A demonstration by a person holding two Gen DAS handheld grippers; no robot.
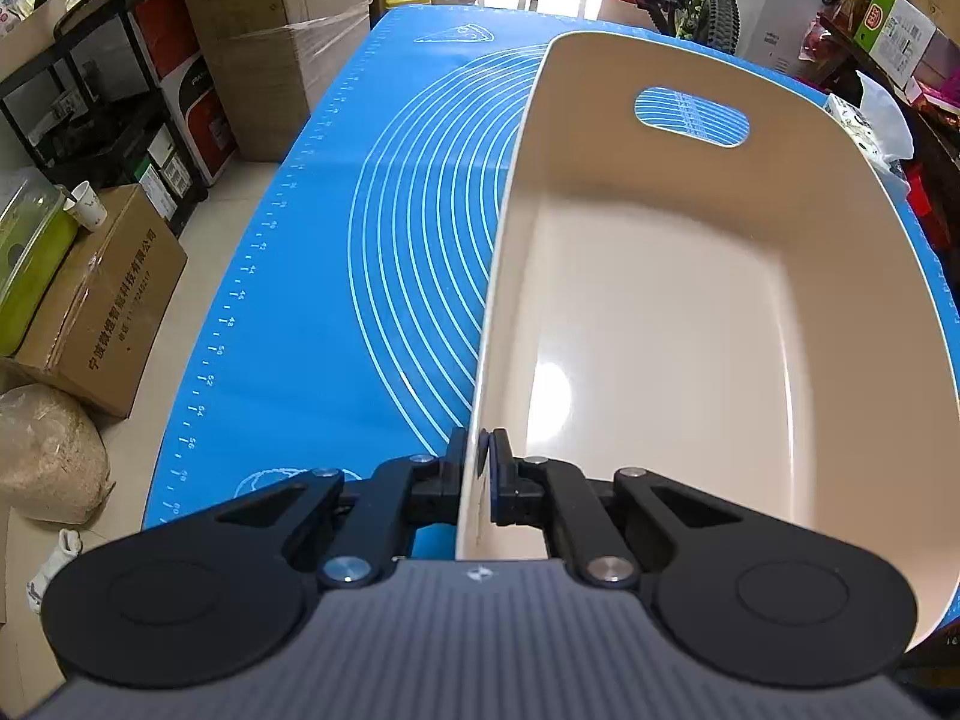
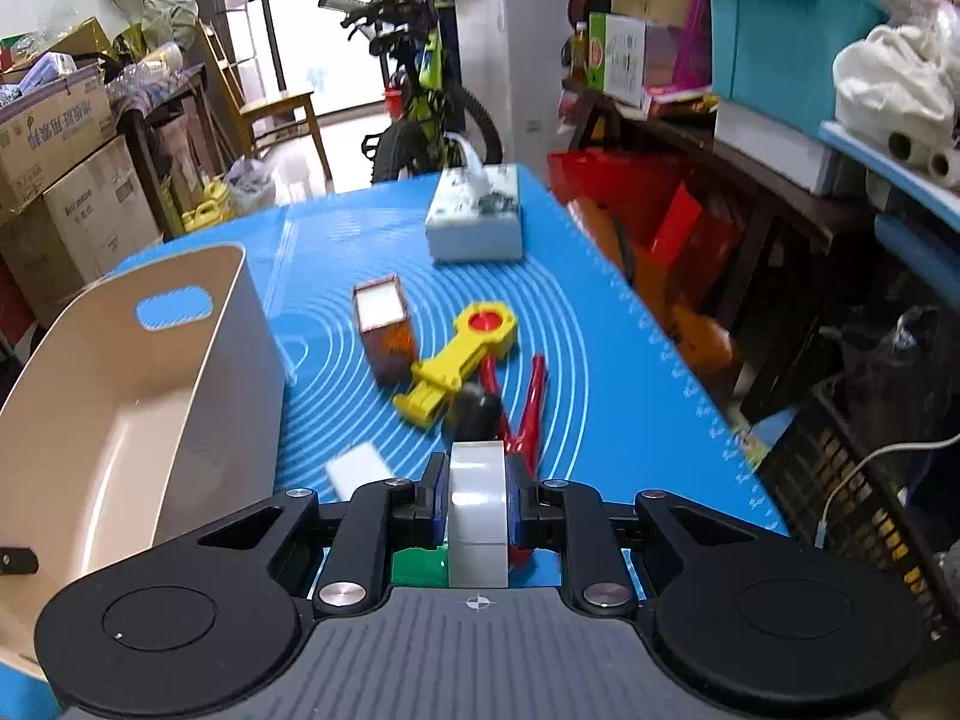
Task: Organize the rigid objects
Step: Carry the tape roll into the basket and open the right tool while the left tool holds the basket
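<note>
- Blue mat (image 1: pixel 384 252): smooth and flexible, printed with white concentric rings and a ruler scale along its edge; it covers the counter.
- Bin (image 1: pixel 660 312): glossy cream plastic, a rounded rectangle with thin walls and an oval handle slot in the far end; it stands on the mat with nothing inside.
- Left gripper (image 1: pixel 478 468): jaws pressed together on the bin's near-left wall, one pad outside and one inside the rim.
- Wooden box (image 2: pixel 384 324): small, brown and square-sided with a white top face, just beyond the bin's right wall.
- White flat block (image 2: pixel 359 468): lies on the mat just ahead of the right gripper.
- Yellow plastic tool (image 2: pixel 462 360): long, with a ring head and a red centre.
- Tape roll (image 2: pixel 477 510): smooth, pale grey-white band standing on edge.
- Right gripper (image 2: pixel 477 507): jaws pinching the tape roll by its flat sides, low over the mat.
- Red-handled pliers (image 2: pixel 528 408): lying beyond the roll, beside a dark rounded object I cannot identify.
- Tissue box (image 2: pixel 477 216): cardboard, at the far end of the mat.
</note>
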